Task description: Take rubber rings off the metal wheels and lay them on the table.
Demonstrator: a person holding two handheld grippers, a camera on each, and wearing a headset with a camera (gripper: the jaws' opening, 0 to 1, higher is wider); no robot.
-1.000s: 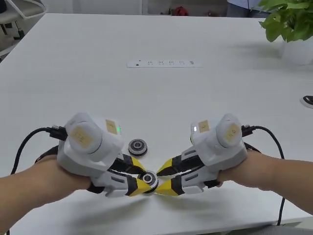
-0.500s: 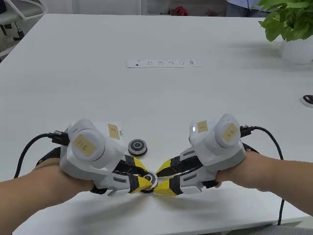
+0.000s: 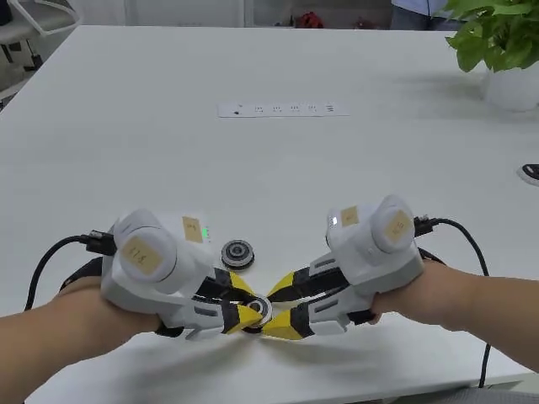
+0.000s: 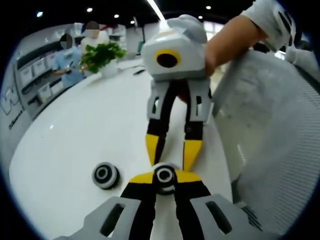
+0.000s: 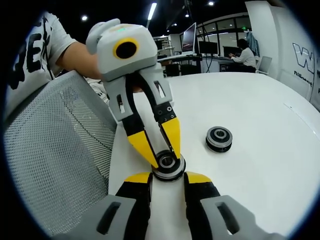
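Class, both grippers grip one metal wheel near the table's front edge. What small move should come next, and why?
Probably ease the right gripper away while the left gripper steadies the wheel, peeling its rubber ring off: both pairs of jaws are closed on that wheel.

Near edge of table [image 3: 337,168], centre: my left gripper [image 3: 244,305] comes in from the left and my right gripper [image 3: 274,310] from the right. Their tips meet on a wheel [image 3: 257,310] between them. Second wheel [image 3: 237,252] lies on the table just behind, slightly left, apart from both. Power strip [image 3: 282,109] well behind, mid-table. Plant [image 3: 497,34] at far right corner.
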